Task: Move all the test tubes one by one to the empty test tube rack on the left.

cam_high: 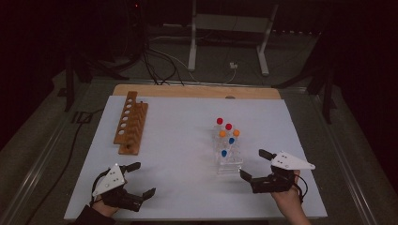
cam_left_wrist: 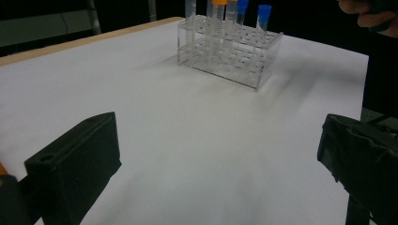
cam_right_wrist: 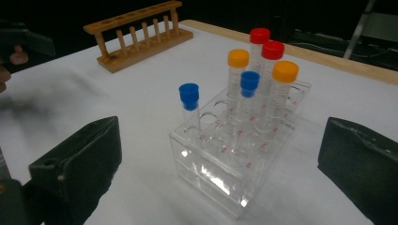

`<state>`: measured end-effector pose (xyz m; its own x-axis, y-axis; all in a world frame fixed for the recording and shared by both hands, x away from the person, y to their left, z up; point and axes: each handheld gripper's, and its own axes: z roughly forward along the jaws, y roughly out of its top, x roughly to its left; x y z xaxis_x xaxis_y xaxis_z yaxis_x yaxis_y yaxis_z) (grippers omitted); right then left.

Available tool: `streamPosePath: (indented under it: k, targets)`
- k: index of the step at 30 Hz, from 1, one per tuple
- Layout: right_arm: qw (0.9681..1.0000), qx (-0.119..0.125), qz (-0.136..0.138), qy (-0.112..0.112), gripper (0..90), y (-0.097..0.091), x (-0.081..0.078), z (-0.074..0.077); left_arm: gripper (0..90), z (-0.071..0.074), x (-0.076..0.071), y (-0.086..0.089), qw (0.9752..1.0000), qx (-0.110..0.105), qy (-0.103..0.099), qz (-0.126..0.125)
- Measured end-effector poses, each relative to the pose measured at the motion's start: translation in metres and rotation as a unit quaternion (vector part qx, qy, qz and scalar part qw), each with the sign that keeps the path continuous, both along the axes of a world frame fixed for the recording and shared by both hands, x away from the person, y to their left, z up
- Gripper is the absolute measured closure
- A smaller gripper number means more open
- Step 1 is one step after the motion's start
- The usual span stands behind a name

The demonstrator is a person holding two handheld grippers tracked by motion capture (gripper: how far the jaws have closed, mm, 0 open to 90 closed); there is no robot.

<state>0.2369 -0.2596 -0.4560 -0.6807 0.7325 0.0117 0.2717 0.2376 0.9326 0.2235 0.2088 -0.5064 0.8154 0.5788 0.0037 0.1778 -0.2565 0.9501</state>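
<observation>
Right gripper jaws spread wide, empty, just beside clear plastic tube rack of red, orange and blue capped tubes at table's right-centre. Left gripper likewise agape, well apart. Tube contents indiscernible. Wooden rack far left; surroundings dark.

- Your clear rack is see-through plastic with small red marks on its inner walls.
- It holds two red-capped tubes at the far end, two orange-capped tubes, and two blue-capped tubes nearer to you.
- The wooden rack at far left is warm brown.
- The table top is plain white with a tan wooden edge along its far side.
- Both your left gripper and your right gripper are black, each topped by a pale grey plate.
</observation>
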Motion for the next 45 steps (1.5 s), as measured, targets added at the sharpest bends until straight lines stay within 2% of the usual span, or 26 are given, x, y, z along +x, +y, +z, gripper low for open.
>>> streamPosePath:
  k: [9, 17, 24, 25, 33, 45]
  targets:
    - [0.9997, -0.001, 0.022, 0.008, 0.0, 0.009, 0.009, 0.003, 0.5, 0.0, 0.0, 0.0, 1.0, 0.002, 0.001, -0.002]
    - [0.9994, -0.001, 0.031, 0.018, 0.0, 0.017, 0.018, 0.002, 0.5, 0.0, 0.0, -0.001, 1.0, 0.002, 0.0, -0.004]
    - [0.9994, -0.01, 0.01, 0.031, 15.2, 0.026, 0.025, -0.001, 0.5, 0.0, -0.001, 0.0, 1.0, 0.002, 0.0, -0.005]
    - [0.9991, -0.011, 0.014, 0.038, 15.8, 0.027, 0.026, -0.001, 0.5, 0.0, -0.001, 0.0, 1.0, 0.002, 0.0, -0.006]
    - [0.9974, -0.041, 0.014, 0.058, 39.5, 0.037, 0.033, -0.006, 0.5, 0.0, -0.001, -0.001, 1.0, 0.003, -0.001, -0.005]
    - [0.9944, -0.071, 0.013, 0.077, 59.7, 0.049, 0.042, -0.013, 0.5, 0.0, -0.001, -0.001, 1.0, 0.003, -0.001, -0.007]
